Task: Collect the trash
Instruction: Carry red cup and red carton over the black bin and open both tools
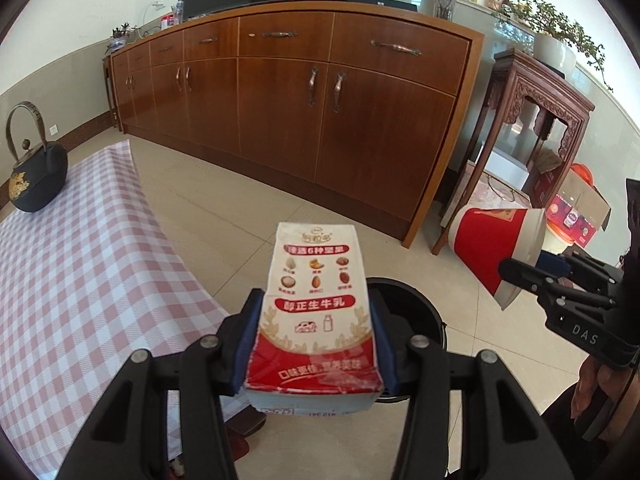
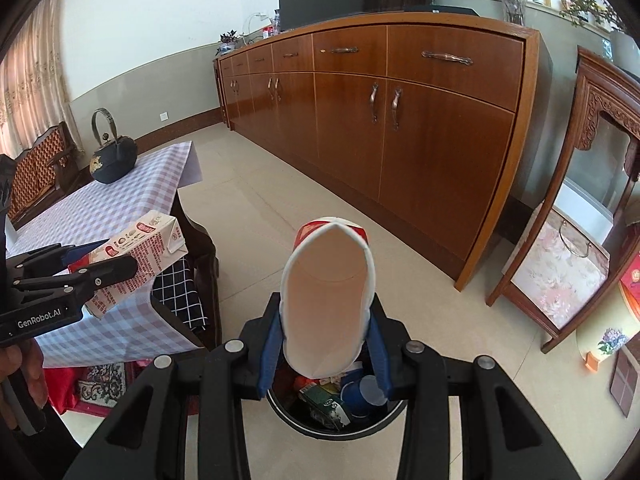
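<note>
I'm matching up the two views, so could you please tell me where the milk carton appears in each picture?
Left wrist: the carton fills the lower centre, clamped in the left tool above the bin.
Right wrist: the carton is at the left edge, in front of the checked table.
Shared landmark: the black kettle on that table.

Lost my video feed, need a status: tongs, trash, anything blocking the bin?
Left tongs shut on milk carton. Right tongs shut on squashed paper cup. Both above the open bin, already holding trash. Nothing in the way.
</note>
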The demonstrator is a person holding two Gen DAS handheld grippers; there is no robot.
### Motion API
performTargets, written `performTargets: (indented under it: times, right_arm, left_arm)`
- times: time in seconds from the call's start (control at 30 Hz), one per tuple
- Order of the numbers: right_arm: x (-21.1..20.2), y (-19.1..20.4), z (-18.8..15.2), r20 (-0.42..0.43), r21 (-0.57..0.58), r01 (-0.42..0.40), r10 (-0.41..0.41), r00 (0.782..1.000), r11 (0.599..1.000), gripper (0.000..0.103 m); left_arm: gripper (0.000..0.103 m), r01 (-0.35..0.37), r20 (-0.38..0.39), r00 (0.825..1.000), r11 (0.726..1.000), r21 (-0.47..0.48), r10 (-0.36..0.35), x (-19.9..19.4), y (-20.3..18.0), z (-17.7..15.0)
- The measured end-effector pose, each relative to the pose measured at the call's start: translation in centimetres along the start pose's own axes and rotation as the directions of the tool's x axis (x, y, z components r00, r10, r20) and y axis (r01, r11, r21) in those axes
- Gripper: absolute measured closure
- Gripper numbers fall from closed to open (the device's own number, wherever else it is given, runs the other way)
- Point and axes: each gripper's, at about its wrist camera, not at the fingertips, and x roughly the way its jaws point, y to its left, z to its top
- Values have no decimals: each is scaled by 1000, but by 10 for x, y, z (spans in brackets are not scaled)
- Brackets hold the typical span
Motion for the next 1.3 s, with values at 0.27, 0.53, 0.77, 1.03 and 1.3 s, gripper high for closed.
performTargets:
  times: [0.27, 0.53, 0.77, 1.03, 1.3]
  right_arm:
    - [23, -31, -25, -82, 42, 10, -6, 997, 999, 62]
    - [69, -48, -55, -202, 36, -1, 8, 979, 999, 60]
    - [122, -55, -74, -316, -1, -24, 23, 948, 1000, 57]
    - [169, -49, -88, -416, -54, -67, 39, 908, 996, 30]
    - [183, -58, -108, -467, -121, 31, -84, 880, 992, 0]
  left_arm:
    - [52, 51, -83, 995, 998, 36, -47, 41, -29, -10]
    - [52, 97, -179, 980, 994, 52, -86, 89, -46, -25]
    - [52, 105, -258, 962, 993, 47, -89, 125, -48, -39]
    - [22, 109, -300, 948, 994, -7, -107, 153, -52, -49]
    - [5, 20, -284, 958, 999, -30, -28, 149, -37, -56]
